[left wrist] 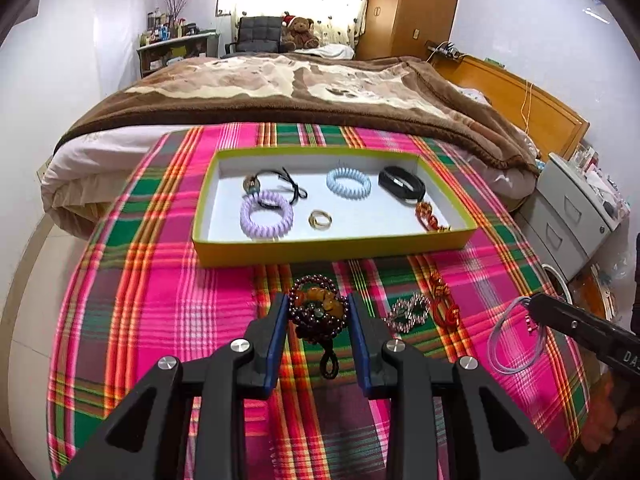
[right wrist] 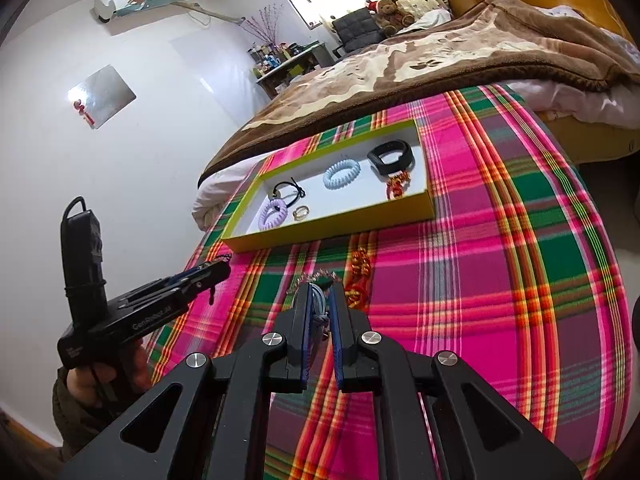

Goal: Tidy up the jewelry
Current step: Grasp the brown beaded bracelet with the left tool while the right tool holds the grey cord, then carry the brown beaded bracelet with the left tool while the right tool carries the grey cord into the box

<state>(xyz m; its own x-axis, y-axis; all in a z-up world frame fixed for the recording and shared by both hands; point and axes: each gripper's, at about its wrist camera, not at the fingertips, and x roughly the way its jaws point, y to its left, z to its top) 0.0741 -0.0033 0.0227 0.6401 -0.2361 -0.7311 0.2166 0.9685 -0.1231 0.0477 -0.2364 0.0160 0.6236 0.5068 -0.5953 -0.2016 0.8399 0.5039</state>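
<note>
Covering the counter under both claws, a bright plaid cloth (left wrist: 168, 312) carries everything. Ahead of the left claw (left wrist: 318, 316) sits a shallow yellow-walled box (left wrist: 336, 250) with two spiral hair ties, a black band, a gold ring and a red ornament inside. Clamped between the left claw's blue pads, a dark red bead bracelet (left wrist: 316, 312) hangs with its black tassel dangling below. To its right, the right claw (right wrist: 319, 312) is pinched together on a thin lilac cord loop (left wrist: 516, 336). Between the two claws, a sparkly bracelet (left wrist: 408, 312) and a red knot charm (left wrist: 444, 304) lie on the cloth.
</note>
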